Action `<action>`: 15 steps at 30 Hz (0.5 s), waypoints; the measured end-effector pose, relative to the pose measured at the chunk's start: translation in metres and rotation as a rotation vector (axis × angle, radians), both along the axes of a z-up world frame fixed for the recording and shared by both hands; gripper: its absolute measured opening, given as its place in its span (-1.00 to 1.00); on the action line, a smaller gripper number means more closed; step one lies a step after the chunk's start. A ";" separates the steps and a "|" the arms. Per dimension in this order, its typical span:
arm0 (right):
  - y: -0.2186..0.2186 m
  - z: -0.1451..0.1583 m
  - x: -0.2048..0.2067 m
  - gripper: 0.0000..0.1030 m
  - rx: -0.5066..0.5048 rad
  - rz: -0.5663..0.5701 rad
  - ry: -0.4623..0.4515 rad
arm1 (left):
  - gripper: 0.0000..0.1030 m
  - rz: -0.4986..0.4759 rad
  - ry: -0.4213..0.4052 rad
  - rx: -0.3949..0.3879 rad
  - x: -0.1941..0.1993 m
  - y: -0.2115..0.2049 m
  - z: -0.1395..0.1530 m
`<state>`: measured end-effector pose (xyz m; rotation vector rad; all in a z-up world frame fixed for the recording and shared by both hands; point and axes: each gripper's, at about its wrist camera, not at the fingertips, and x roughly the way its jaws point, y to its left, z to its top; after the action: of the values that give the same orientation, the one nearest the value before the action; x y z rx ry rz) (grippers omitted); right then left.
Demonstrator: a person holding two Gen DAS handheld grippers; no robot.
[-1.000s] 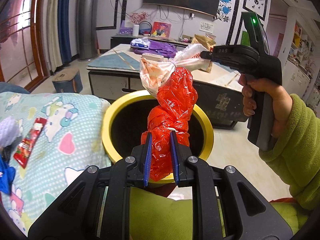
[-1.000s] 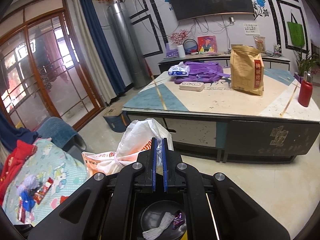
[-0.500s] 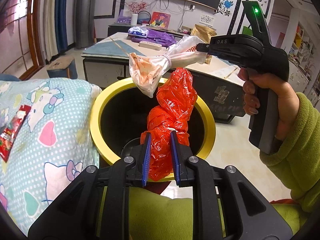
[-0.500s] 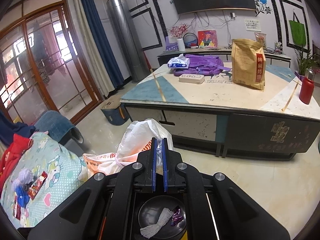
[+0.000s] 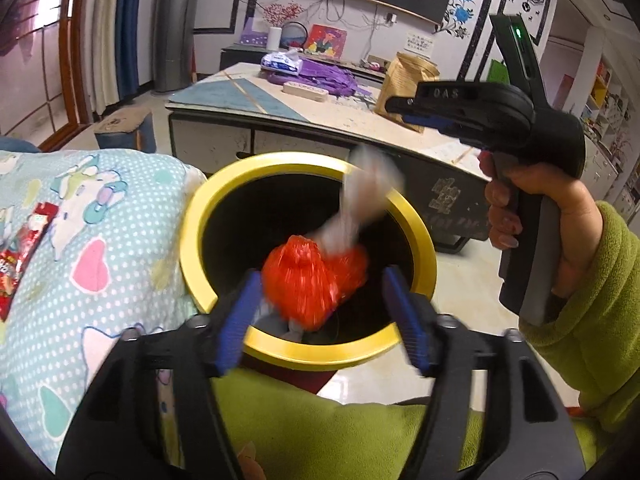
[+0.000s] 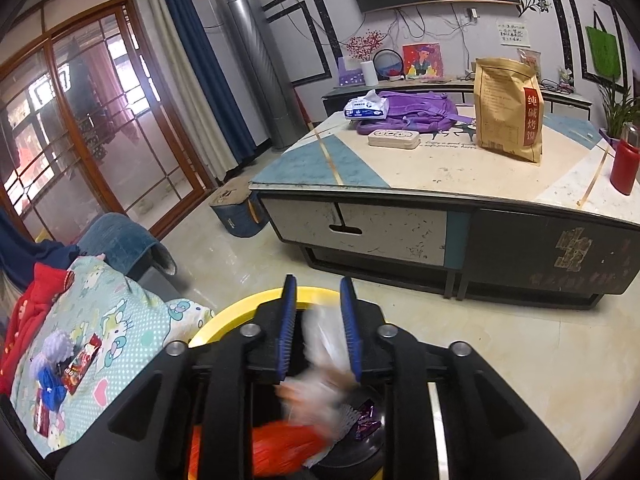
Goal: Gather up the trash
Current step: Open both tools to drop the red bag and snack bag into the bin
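Red bag (image 5: 310, 282) — blurred, orientation unclear — inside yellow-rimmed bin (image 5: 208, 196).

Bin (image 5: 224, 200) centre; bag (image 5: 308, 280) in its mouth; cushion (image 5: 100, 240) at 9 o'clock; table (image 5: 280, 108) at 12.

The left wrist view looks forward and down along its own fingers, close above the yellow-rimmed bin (image 5: 308, 216), with the low table (image 5: 280, 100) far behind and the right gripper (image 5: 396, 106) at its right. The right wrist view sits higher and faces the same table (image 6: 440, 168) more level, the bin's rim (image 6: 236, 308) only peeking near its bottom edge. Both share the bin, the table (purple bag and brown sack included) and the patterned blanket (image 5: 100, 240) at left.
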<state>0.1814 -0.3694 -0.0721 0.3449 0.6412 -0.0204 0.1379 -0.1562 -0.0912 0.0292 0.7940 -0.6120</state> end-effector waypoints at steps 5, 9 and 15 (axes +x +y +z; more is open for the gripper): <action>0.002 0.001 -0.001 -0.38 0.000 0.007 -0.002 | 0.52 0.034 -0.012 -0.025 -0.002 0.009 0.006; 0.005 0.004 -0.002 -0.35 -0.001 0.016 -0.011 | 0.69 0.064 -0.029 -0.037 -0.003 0.015 0.012; 0.012 0.015 -0.006 -0.31 0.006 0.039 -0.046 | 0.78 0.111 -0.058 -0.054 -0.006 0.028 0.023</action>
<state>0.1751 -0.3573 -0.0569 0.3376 0.6022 0.0261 0.1316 -0.1278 -0.0683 -0.0458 0.7184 -0.5250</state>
